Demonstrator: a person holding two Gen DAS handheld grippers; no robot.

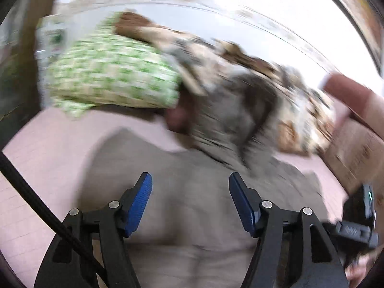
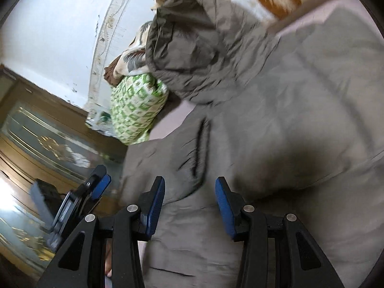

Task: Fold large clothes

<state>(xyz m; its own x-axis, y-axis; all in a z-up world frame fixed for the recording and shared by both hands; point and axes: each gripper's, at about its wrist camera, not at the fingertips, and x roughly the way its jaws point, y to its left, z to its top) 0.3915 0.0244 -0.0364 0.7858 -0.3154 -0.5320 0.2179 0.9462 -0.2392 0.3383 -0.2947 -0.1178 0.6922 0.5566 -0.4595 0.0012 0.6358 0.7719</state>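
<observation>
A large grey padded jacket lies spread on a pink bed sheet, its hood bunched up at the far end. My left gripper hovers just over the jacket's body, jaws open, nothing between the blue pads. In the right wrist view the jacket fills the right half, with a dark pocket slit and the hood beyond. My right gripper stands open above the jacket's lower part, no cloth pinched. The left gripper shows beside it at the left.
A green-and-white patterned pillow and a beige-brown patterned blanket are heaped behind the jacket against the white wall. A cardboard box sits at the right. A wooden cabinet with decorated glass stands beside the bed.
</observation>
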